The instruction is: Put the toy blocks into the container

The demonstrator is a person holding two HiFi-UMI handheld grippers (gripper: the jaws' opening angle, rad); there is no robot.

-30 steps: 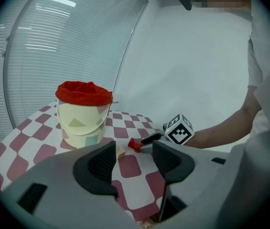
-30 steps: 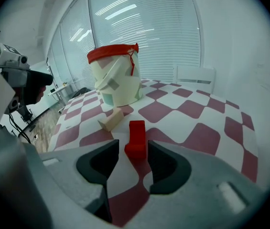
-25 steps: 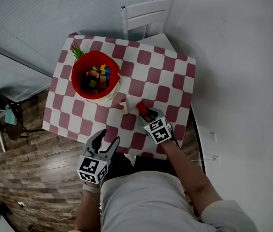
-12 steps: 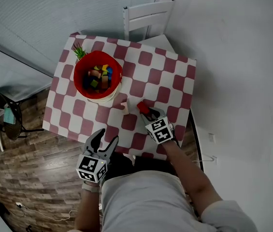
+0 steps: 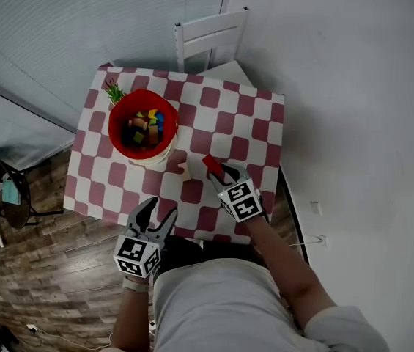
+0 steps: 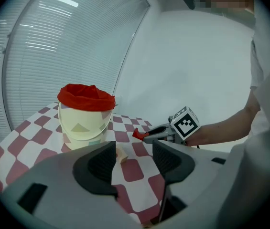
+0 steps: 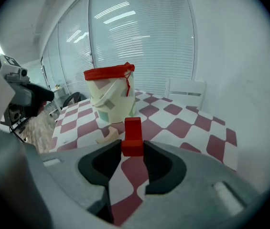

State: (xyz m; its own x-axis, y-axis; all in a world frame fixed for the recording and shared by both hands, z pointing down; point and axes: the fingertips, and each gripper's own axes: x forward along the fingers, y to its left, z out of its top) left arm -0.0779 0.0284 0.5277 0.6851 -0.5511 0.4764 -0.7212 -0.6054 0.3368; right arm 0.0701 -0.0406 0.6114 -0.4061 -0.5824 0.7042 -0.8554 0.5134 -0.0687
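Container point(image 5: 142, 127) is stocked; red block point(image 5: 210, 163) is clamped in right claw point(image 5: 219, 171); pale block point(image 5: 185, 169) is left; left claw point(image 5: 160, 210) is spread, empty.

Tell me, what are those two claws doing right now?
Right claw shut on red block. Left claw open, empty. Bucket holds several blocks. Pale block loose between bucket and right claw.

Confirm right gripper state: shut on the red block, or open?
Shut on it: in the right gripper, both jaws press the sides of the red block, which sticks out ahead.
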